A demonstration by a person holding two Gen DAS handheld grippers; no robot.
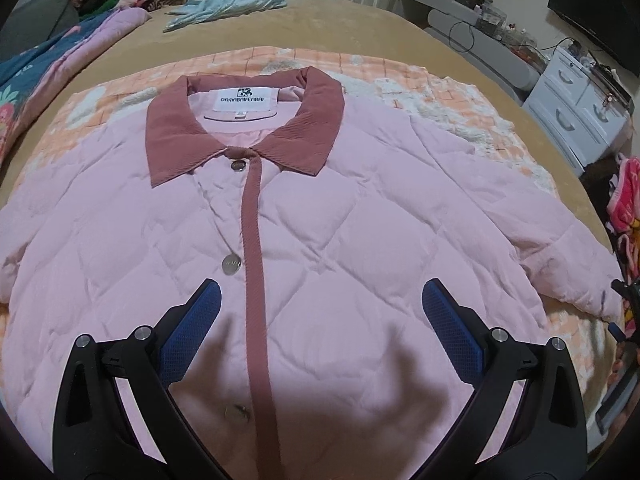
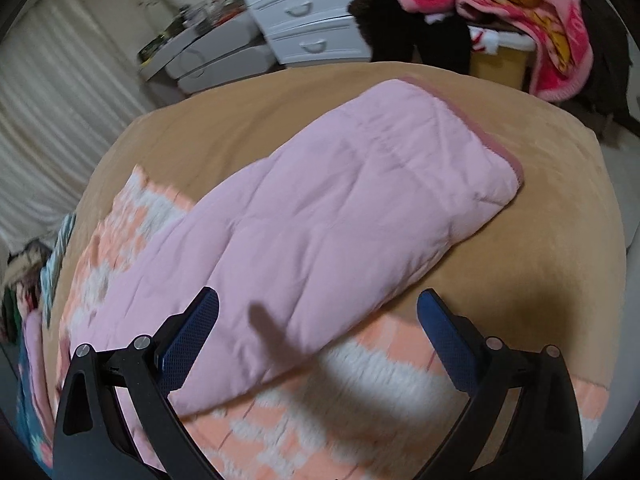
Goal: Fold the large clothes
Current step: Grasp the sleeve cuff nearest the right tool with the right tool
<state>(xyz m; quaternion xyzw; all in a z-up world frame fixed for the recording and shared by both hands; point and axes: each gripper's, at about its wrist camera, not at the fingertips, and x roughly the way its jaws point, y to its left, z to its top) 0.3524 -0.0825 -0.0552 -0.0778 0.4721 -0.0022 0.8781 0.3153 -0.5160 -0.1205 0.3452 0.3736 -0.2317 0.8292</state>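
Note:
A pink quilted jacket (image 1: 340, 232) with a dusty-rose collar (image 1: 176, 136) and button placket lies flat, front up, on a bed. My left gripper (image 1: 320, 300) is open and empty, hovering above the jacket's chest. In the right wrist view, the jacket's right sleeve (image 2: 340, 200) stretches away across the bed to its rose cuff (image 2: 508, 152). My right gripper (image 2: 318, 308) is open and empty above the sleeve's near part.
An orange-and-white checked blanket (image 1: 440, 92) lies under the jacket on a tan bedspread (image 2: 220, 120). A light blue garment (image 1: 224, 8) and piled clothes lie at the bed's far end. White drawers (image 2: 304, 12) and a bright pink blanket (image 2: 520, 8) stand beside the bed.

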